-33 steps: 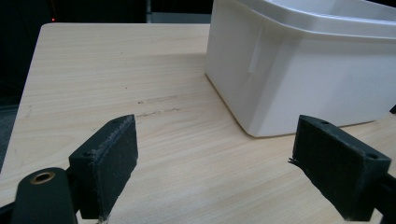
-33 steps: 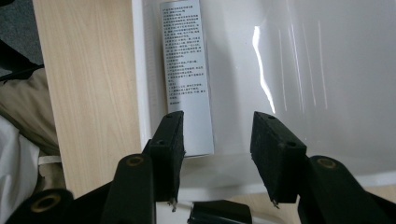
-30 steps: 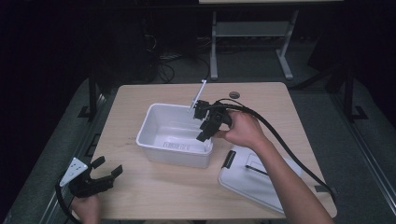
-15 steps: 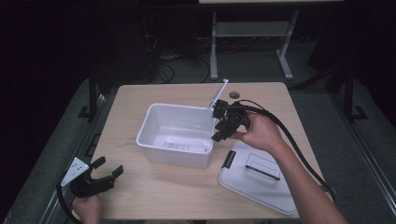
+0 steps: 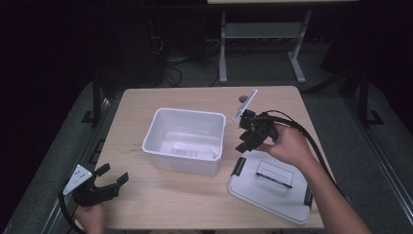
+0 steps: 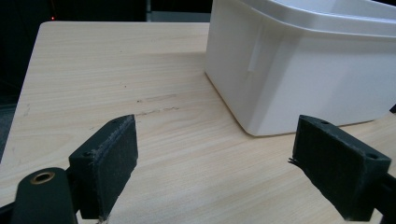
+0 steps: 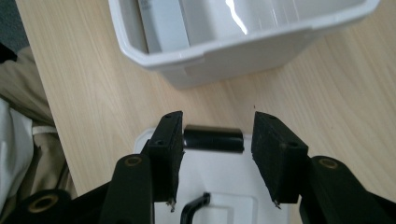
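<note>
Right, my readout, biggest thing first.

Table [image 5: 160, 209]: light wood; everything I name sits on it.

Bin [image 5: 185, 140]: white, open, upright at the table's middle, with a label lying on its floor. In the left gripper view its wall [image 6: 322, 70] stands ahead and to the right of my jaws, apart from them.

Lid [image 5: 270, 187]: white, flat, at the near right, just beside the bin and not touching it. It has a black handle on top and black latches at its ends.

Right arm: my forearm comes in from the bottom right and slants toward the bin; the hand [image 5: 287, 144] wraps the gripper's body above the lid's far end.

Right gripper [image 5: 246, 139]: tilted down toward the lid's corner by the bin. Jaws are about half apart and hold nothing. In the right gripper view a black latch [image 7: 213, 139] lies between them, below; I can't tell whether either pad touches it.

Left hand [image 5: 90, 217]: low at the near left corner.

Left gripper [image 5: 109, 175]: level, pointing toward the bin. Jaws are spread wide, bare wood between them.
</note>
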